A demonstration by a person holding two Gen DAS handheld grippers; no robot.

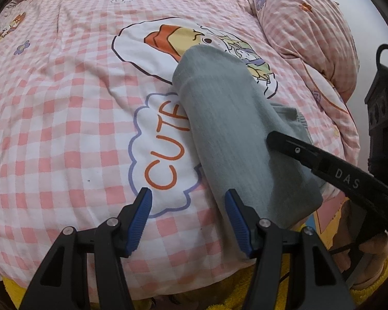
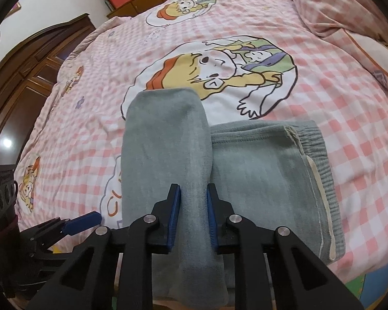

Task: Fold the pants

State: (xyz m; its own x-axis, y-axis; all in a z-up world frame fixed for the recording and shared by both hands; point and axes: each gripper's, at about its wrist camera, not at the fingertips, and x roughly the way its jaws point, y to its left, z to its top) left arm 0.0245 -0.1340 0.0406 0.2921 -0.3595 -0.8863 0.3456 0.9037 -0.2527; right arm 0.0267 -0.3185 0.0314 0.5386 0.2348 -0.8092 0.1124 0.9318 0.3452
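Grey-green pants [image 2: 245, 170] lie partly folded on the pink checked bedspread [image 2: 336, 98], with the ribbed waistband [image 2: 320, 155] at the right. My right gripper [image 2: 194, 193] is shut on a folded-over layer of the pants [image 2: 165, 139] and holds it raised over the rest. My left gripper [image 1: 188, 196] is open and empty, just above the bedspread at the left edge of the pants [image 1: 230, 134]. The right gripper's finger [image 1: 292, 144] lies across the pants in the left wrist view.
A pink checked pillow [image 1: 310, 25] lies at the back right. A dark wooden wardrobe [image 2: 25, 77] stands left of the bed. The bed's near edge runs just under both grippers, with a yellow rug [image 1: 370, 286] on the floor below.
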